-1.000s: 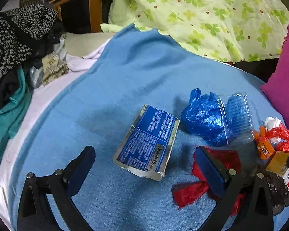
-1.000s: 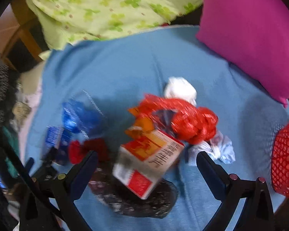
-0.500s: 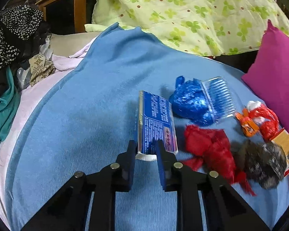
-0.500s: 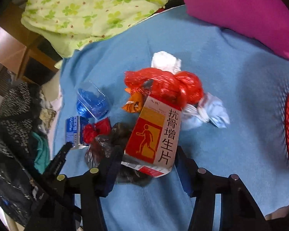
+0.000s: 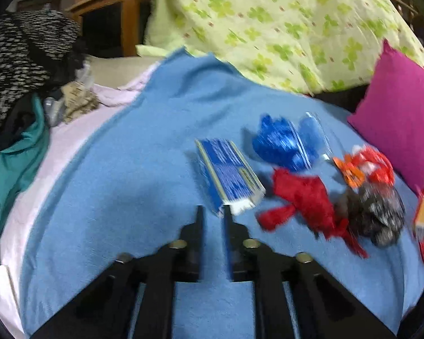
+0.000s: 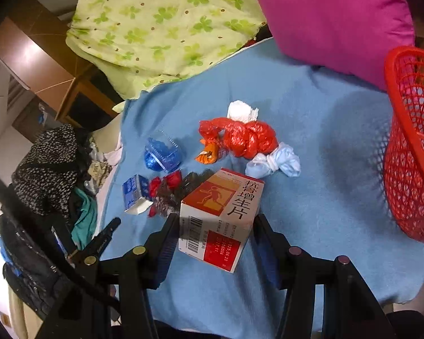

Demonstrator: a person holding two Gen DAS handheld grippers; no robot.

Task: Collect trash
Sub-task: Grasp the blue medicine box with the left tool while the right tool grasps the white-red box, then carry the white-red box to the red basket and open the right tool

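The left-wrist view is smeared with blur, so the small print on the trash cannot be read there. The left gripper point(image 5: 212, 212) has its fingers drawn narrow, pinching the near white edge of the blue box point(image 5: 230, 179), a flattened carton lying on the blue blanket point(image 5: 113, 183). To its right lies a red plastic scrap point(image 5: 302, 197), then a dark crumpled bag point(image 5: 378, 212), hard to make out through the blur. Behind them sits a blue bag in a clear ribbed tray point(image 5: 285, 141). At the right edge an orange and red carton is cut off by the frame.

The right-wrist view is sharper. The right gripper point(image 6: 216, 223) holds the medicine box point(image 6: 222, 214) between its fingers, one pad on each side; the box is orange, white and red, with large Chinese characters, a walking figure and a barcode, and it covers part of the dark bag behind it. Beyond lie the red bag point(image 6: 240, 137) knotted up, a white tissue point(image 6: 241, 110) touching its far side, an orange wrapper point(image 6: 209, 152) at its left, and a pale blue bundle point(image 6: 277, 163) at its right. The red basket point(image 6: 410, 141) stands at the right, cut off by the frame edge, well apart from the pile. A magenta pillow point(image 6: 330, 14) and a green floral quilt point(image 6: 161, 19) lie behind.
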